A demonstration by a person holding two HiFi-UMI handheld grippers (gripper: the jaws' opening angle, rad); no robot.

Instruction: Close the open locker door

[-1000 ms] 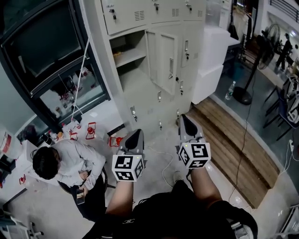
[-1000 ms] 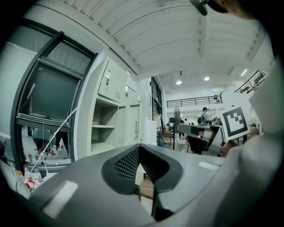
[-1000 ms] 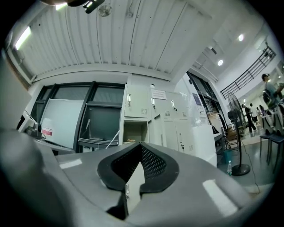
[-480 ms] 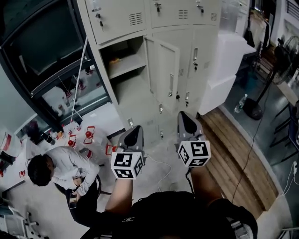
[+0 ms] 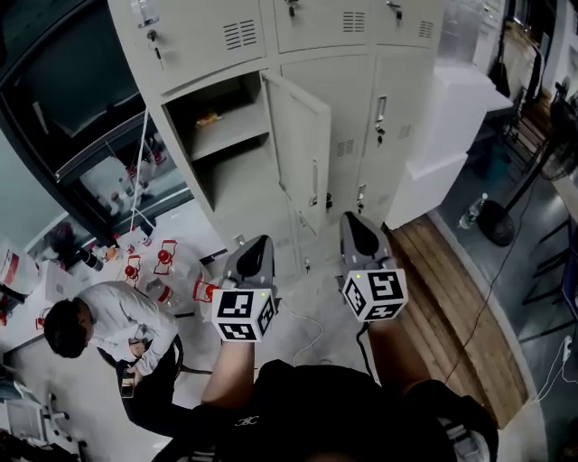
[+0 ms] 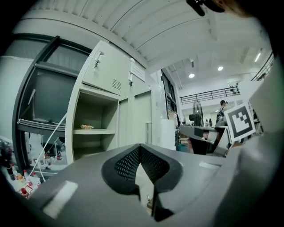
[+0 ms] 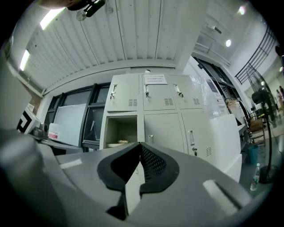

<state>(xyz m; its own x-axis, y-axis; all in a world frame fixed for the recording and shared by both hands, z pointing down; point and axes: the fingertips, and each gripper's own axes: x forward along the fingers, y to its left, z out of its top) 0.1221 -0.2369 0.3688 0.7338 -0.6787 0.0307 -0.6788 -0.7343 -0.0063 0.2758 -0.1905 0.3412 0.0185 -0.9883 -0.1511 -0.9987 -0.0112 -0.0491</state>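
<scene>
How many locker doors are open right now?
1: the open locker door, left column, below the top row, swung outward. Other visible doors look shut; lower ones are partly hidden.

Industrial workspace, grey steel lockers (image 5: 316, 27), pedestal fan (image 5: 496, 223), corrugated ceiling (image 7: 133, 35)

Matt grey painted-metal lockers (image 5: 203, 36) beside bare wooden planks (image 5: 456, 298).
The open locker door (image 5: 301, 149) looks smooth and matt; the planks look brown and grained.
</scene>
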